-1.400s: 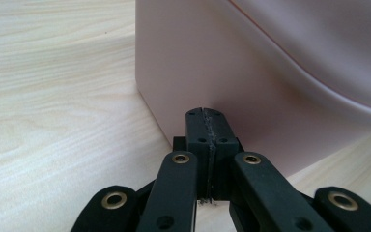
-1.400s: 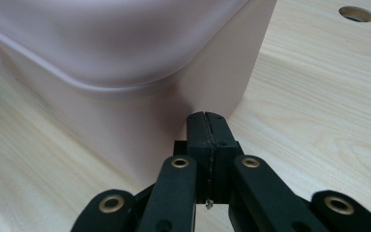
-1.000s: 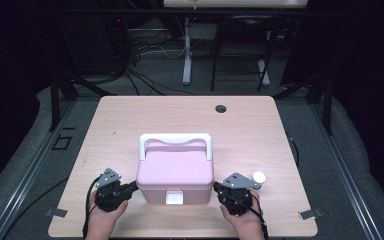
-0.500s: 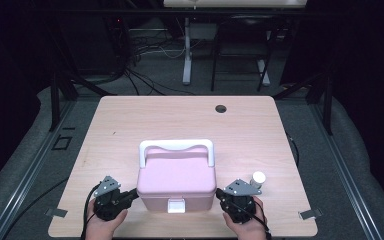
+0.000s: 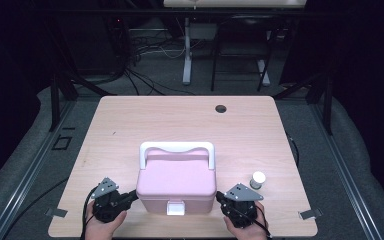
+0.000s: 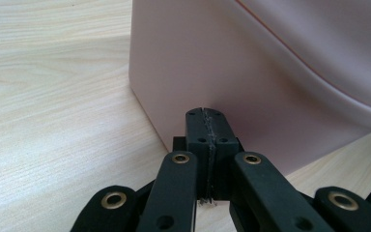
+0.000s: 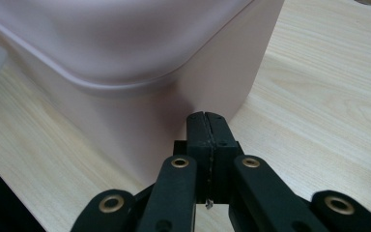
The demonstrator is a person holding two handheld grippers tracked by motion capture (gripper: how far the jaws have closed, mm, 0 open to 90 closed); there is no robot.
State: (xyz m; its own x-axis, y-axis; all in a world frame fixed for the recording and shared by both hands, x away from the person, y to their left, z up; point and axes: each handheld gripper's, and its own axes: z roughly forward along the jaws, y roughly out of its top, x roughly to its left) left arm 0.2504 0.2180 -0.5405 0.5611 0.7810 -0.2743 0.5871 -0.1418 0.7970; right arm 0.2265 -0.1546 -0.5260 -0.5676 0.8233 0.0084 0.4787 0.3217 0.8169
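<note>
Box: We see the pink box (image 5: 176, 184) on the table (image 5: 130, 125), near the front edge, at about 6 o'clock from the table's centre. Its white handle (image 5: 176, 148) lies at the far side and its white latch (image 5: 175, 208) faces us; the lid is closed.
Left gripper: Our left gripper (image 5: 130, 197) is at 9 o'clock of the box. Its jaws are pressed together with nothing between them, and in the left gripper view the tips (image 6: 206, 126) meet the lower corner of the box wall (image 6: 251, 72).
Right gripper: Our right gripper (image 5: 221, 196) is at 3 o'clock of the box, also with the jaws closed together and empty. In the right gripper view the tips (image 7: 207, 128) are against the box side (image 7: 140, 130).
Bottle: A small white-capped bottle (image 5: 258, 179) stands just beside the right gripper, at about 2 o'clock of the box, apart from the box.
Change: Compared with one second ago, the box sits closer to the front edge, and both our hands have come back with it. The bottle has not moved.
Meaning: We judge that we are squeezing the box between two closed grippers and sliding it towards us. It is now within easy reach, so the latch may be the next thing to work on.
Risk: The grip is only by side pressure, so the box could turn or slip out if one side pushes more.
</note>
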